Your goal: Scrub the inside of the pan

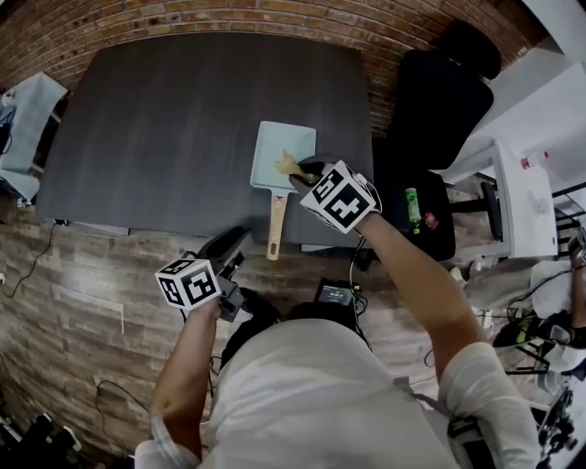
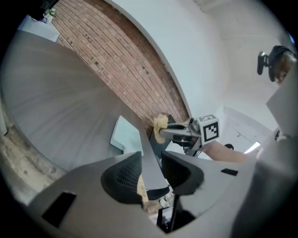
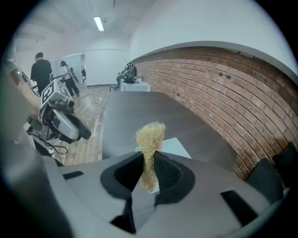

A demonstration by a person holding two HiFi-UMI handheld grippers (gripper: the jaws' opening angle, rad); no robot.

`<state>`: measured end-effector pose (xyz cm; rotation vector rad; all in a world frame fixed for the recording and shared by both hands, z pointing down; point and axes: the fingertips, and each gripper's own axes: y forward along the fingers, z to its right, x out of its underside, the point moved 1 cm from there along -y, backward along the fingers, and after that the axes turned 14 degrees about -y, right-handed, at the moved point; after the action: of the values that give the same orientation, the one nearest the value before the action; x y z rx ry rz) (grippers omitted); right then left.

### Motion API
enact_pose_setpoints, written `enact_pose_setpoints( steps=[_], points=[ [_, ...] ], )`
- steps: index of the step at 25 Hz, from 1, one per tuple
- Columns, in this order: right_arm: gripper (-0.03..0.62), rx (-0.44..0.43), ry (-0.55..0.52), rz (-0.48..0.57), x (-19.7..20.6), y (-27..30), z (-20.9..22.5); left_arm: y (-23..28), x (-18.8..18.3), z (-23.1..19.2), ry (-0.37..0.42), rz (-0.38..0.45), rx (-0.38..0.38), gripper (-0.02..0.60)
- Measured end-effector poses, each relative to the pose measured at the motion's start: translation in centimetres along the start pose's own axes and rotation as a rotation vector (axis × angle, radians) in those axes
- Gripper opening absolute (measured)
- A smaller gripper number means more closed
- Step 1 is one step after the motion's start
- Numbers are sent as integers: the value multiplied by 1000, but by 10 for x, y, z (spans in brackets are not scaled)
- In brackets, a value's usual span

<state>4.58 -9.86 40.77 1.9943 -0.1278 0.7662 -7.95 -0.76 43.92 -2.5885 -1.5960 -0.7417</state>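
Dark grey table [image 1: 183, 128] is standing against a brick wall [image 1: 229, 18], with wood-plank floor [image 1: 92, 302] in front and a black chair [image 1: 439, 92] at the table's right end. Pale blue rectangular pan [image 1: 279, 151] is lying flat near the table's front edge, its wooden handle [image 1: 275, 224] pointing toward the person and reaching past that edge.

Right gripper [image 1: 300, 172] is reaching over the pan's near right corner and is clamping a straw-coloured scrubber [image 3: 150, 139]. Its pads are pinching the scrubber's lower half while the frayed top is sticking out beyond the jaws. Whether the scrubber is touching the pan cannot be told.

Left gripper [image 1: 229, 245] is hanging off the table, over the floor, left of the handle and apart from it. Its jaws are standing partly apart and are gripping nothing.
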Motion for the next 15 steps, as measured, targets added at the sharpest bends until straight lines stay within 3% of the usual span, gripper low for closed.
enact_pose_setpoints(
  steps=[3, 5, 15],
  points=[
    [78, -4, 18, 51, -2, -18, -6, -17, -7, 27, 14, 95, 56, 66],
    [78, -9, 36, 72, 2, -33, -11, -23, -5, 47, 22, 140, 87, 38],
    [77, -1, 72, 181, 38, -113, -40, -35, 55, 127, 52, 258, 143, 15]
  ],
)
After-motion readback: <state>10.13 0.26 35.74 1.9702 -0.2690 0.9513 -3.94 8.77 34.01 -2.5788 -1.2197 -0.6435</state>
